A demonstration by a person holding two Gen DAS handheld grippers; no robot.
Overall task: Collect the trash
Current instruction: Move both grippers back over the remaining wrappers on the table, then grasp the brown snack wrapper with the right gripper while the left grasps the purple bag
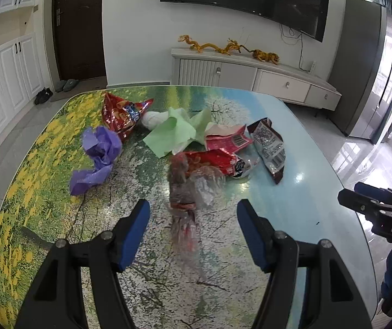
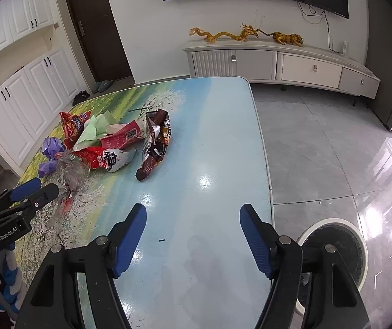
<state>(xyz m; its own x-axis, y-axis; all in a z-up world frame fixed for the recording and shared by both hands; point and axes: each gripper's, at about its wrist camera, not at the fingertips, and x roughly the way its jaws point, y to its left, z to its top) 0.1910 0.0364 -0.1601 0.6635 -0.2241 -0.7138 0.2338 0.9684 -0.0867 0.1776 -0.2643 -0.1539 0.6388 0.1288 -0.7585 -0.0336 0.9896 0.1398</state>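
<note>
A pile of trash lies on the picture-printed table [image 1: 292,192]: a clear crumpled wrapper [image 1: 187,189], red snack bags [image 1: 215,161], a brown snack bag [image 1: 270,148], green paper [image 1: 176,131], a purple bag [image 1: 100,153], a red chip bag [image 1: 122,112] and a white wad [image 1: 153,119]. My left gripper [image 1: 193,230] is open, its jaws either side of the near end of the clear wrapper. My right gripper [image 2: 193,233] is open and empty over bare table, right of the pile; the brown bag [image 2: 155,142] lies ahead-left. The left gripper also shows at the left edge of the right wrist view [image 2: 28,192].
A round white trash bin [image 2: 335,255] stands on the floor beside the table's right edge. A low white TV cabinet [image 2: 278,63] and a wall TV stand beyond the table. White cupboards [image 2: 17,101] line the left wall. The table edge [image 2: 264,164] is close on the right.
</note>
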